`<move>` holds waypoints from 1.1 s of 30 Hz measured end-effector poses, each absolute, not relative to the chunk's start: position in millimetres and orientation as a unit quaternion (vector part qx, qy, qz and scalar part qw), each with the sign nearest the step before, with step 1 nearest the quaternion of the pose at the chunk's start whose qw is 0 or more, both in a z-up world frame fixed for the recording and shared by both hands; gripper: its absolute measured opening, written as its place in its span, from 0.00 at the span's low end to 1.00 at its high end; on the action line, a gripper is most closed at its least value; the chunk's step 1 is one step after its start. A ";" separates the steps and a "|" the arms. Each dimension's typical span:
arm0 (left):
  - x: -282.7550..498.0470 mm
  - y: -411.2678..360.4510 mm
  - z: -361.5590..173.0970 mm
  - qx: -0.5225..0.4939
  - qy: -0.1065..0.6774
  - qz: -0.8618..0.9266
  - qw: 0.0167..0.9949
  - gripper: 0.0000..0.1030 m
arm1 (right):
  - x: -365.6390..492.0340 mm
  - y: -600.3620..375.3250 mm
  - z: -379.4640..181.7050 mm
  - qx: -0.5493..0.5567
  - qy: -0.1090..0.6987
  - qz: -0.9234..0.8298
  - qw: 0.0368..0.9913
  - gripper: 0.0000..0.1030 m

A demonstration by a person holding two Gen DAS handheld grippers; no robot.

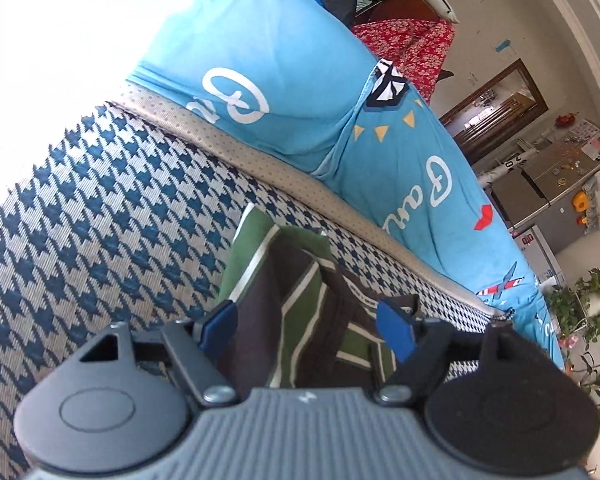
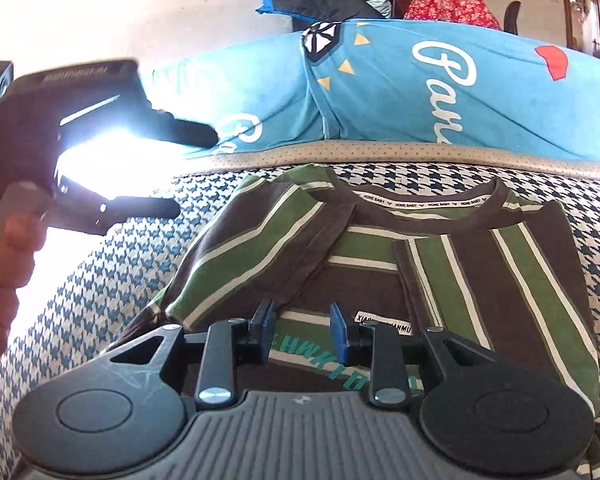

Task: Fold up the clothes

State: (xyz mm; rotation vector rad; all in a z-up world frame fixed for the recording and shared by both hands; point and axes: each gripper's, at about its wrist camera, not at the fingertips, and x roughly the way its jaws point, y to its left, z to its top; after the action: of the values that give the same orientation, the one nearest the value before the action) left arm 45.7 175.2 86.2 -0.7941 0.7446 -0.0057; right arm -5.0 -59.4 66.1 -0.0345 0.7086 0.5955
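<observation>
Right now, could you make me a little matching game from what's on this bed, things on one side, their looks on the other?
Things:
1. shirt
2. bed cover
3. quilt
4. finger pads

Looks:
A. sky blue with white script lettering
B. plain dark blue
C. brown and green with cream stripes
D. navy and white houndstooth

Pairs: 1-C, 2-D, 3-A, 4-B

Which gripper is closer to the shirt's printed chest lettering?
Right. The right gripper hangs open directly over the lettering; the left gripper is off beside the striped shirt.
</observation>
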 end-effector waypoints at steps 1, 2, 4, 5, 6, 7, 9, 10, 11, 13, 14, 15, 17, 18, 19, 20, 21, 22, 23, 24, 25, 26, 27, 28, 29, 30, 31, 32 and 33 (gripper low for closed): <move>45.8 175.9 84.0 -0.375 0.362 -0.001 0.853 0.73 | -1.6 -59.8 67.0 -0.008 0.343 0.287 0.894 0.29; 45.3 175.1 82.3 -0.371 0.368 0.001 0.853 0.73 | 1.5 -59.9 67.4 -0.003 0.342 0.286 0.895 0.29; 44.1 172.6 79.1 -0.367 0.377 -0.001 0.851 0.79 | 7.5 -59.6 66.7 -0.002 0.337 0.280 0.899 0.31; 43.3 171.3 78.5 -0.363 0.381 -0.001 0.850 0.82 | 10.4 -59.4 66.3 -0.002 0.334 0.277 0.901 0.33; 42.5 169.9 77.9 -0.360 0.384 -0.001 0.850 0.83 | 13.4 -59.2 66.0 -0.002 0.332 0.275 0.903 0.33; 41.7 168.6 77.6 -0.357 0.387 0.000 0.850 0.84 | 17.2 -59.3 65.0 -0.001 0.330 0.272 0.904 0.34; 41.3 166.4 77.9 -0.343 0.394 0.010 0.852 0.88 | 27.7 -60.4 61.0 0.003 0.330 0.269 0.905 0.36; 41.4 165.6 78.2 -0.334 0.399 0.016 0.854 0.88 | 33.0 -60.7 59.4 0.005 0.330 0.266 0.906 0.36; 41.6 164.9 78.1 -0.327 0.403 0.022 0.855 0.89 | 38.2 -61.0 57.7 0.006 0.330 0.264 0.906 0.36; 42.0 162.9 77.5 -0.313 0.413 0.031 0.855 0.89 | 48.4 -61.1 53.6 0.007 0.329 0.255 0.909 0.36; 42.2 161.9 77.2 -0.306 0.418 0.035 0.855 0.89 | 53.1 -60.5 51.3 0.009 0.328 0.250 0.911 0.36; 42.4 160.9 76.9 -0.299 0.422 0.040 0.855 0.89 | 57.0 -60.2 49.6 0.013 0.328 0.245 0.912 0.36; 42.9 158.8 76.3 -0.284 0.432 0.049 0.855 0.89 | 64.8 -59.6 46.1 0.020 0.327 0.236 0.915 0.36; 43.5 157.5 76.2 -0.276 0.434 0.055 0.856 0.89 | 68.8 -59.3 44.4 0.024 0.326 0.231 0.916 0.36; 44.1 156.2 76.0 -0.269 0.437 0.060 0.856 0.89 | 72.2 -59.1 42.8 0.026 0.325 0.228 0.918 0.36; 44.7 155.1 75.8 -0.261 0.439 0.065 0.857 0.89 | 74.5 -58.6 41.3 0.027 0.321 0.229 0.919 0.36; 45.4 154.7 75.9 -0.255 0.441 0.071 0.858 0.89 | 76.4 -57.8 40.2 0.026 0.319 0.230 0.919 0.36; 46.1 154.9 76.2 -0.252 0.441 0.077 0.858 0.89 | 78.4 -56.9 39.0 0.026 0.316 0.232 0.920 0.36; 46.1 155.3 76.7 -0.251 0.439 0.080 0.859 0.89 | 80.0 -56.2 37.7 0.025 0.313 0.235 0.920 0.36; 46.3 155.9 77.2 -0.251 0.437 0.082 0.860 0.89 | 81.0 -55.5 36.7 0.024 0.311 0.240 0.919 0.36; 46.8 156.8 77.5 -0.253 0.437 0.081 0.860 0.90 | 81.8 -54.6 36.1 0.022 0.308 0.244 0.919 0.36; 47.3 157.2 77.5 -0.253 0.437 0.081 0.859 0.90 | 82.6 -53.7 35.5 0.021 0.306 0.248 0.919 0.36; 48.0 157.4 77.5 -0.253 0.438 0.080 0.859 0.90 | 83.3 -52.8 35.1 0.020 0.303 0.250 0.919 0.36; 49.2 157.1 77.4 -0.251 0.439 0.082 0.859 0.90 | 84.1 -52.2 34.6 0.021 0.301 0.251 0.920 0.36; 50.1 156.4 77.0 -0.248 0.440 0.083 0.859 0.90 | 84.9 -52.2 33.8 0.025 0.300 0.252 0.920 0.34; 50.8 155.9 76.7 -0.245 0.441 0.084 0.859 0.90 | 85.6 -51.7 33.4 0.027 0.300 0.252 0.920 0.32; 51.3 156.0 76.7 -0.244 0.441 0.085 0.859 0.90 | 86.0 -50.7 33.5 0.025 0.300 0.253 0.920 0.23; 51.7 156.2 76.7 -0.243 0.442 0.086 0.859 0.90 | 86.4 -49.6 33.6 0.022 0.300 0.254 0.919 0.09; 52.1 156.6 76.7 -0.243 0.441 0.087 0.859 0.90 | 86.1 -48.7 34.2 0.020 0.299 0.253 0.920 0.05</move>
State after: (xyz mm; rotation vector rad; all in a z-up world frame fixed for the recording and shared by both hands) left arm 52.1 156.6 76.7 -0.5102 0.9265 0.1825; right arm 86.1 -48.7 34.2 0.0413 0.6137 0.5206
